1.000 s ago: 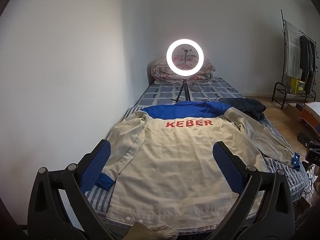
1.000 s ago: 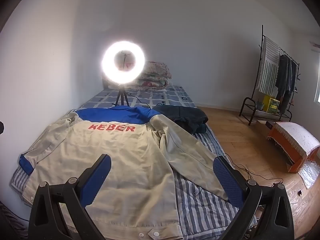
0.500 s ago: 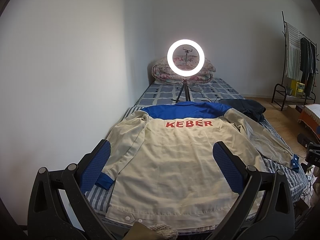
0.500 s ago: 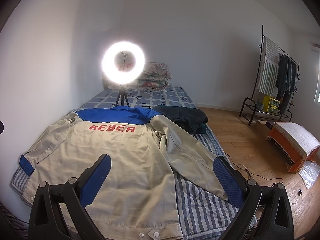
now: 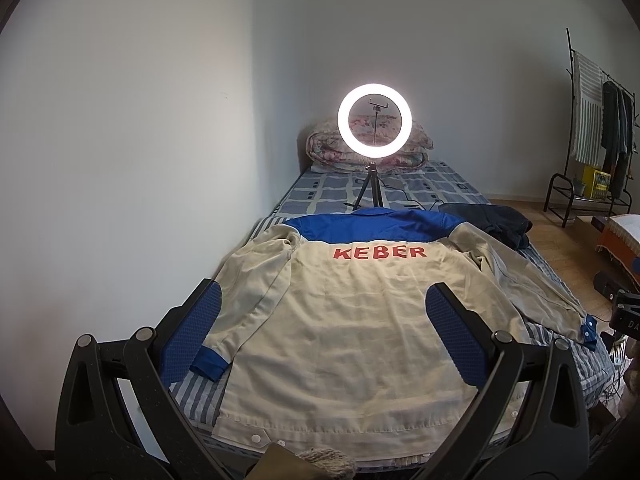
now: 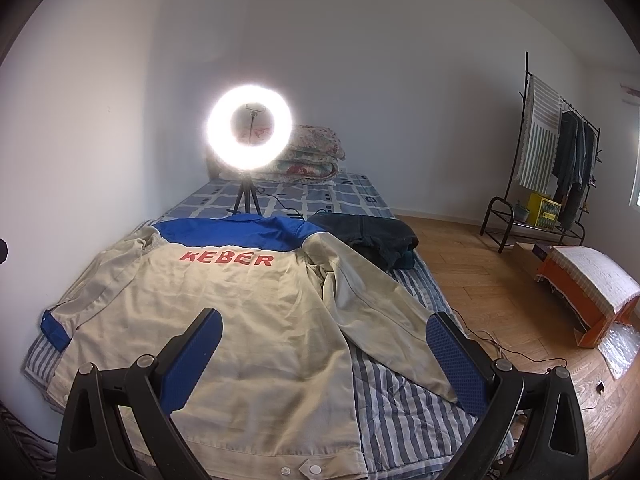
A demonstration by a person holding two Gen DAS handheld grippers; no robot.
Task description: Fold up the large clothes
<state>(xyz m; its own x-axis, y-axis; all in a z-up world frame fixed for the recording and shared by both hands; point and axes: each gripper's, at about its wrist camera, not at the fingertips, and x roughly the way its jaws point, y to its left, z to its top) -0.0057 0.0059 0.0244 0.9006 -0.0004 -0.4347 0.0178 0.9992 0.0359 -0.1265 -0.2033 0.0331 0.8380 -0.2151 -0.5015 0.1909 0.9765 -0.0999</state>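
Beige jacket with blue yoke, red "KEBER" lettering, spread back-up across bed, filling centre of both frames. Sleeves lie out to lower left and right. Left tool hovers above hem, jaws wide apart, gripping nothing. Right tool likewise spread, empty. Dark folded garment beside right shoulder. Lit ring light on tripod beyond collar, upper centre.

Jacket beige, blue yoke and cuffs, red "KEBER" lettering. Bed cover: blue-white stripes near, blue-grey checks far. Dark navy garment beside jacket. Folded quilt floral pink. Ring light white glow. Tongs black, pads blue, dotted texture. Floor brown wood.
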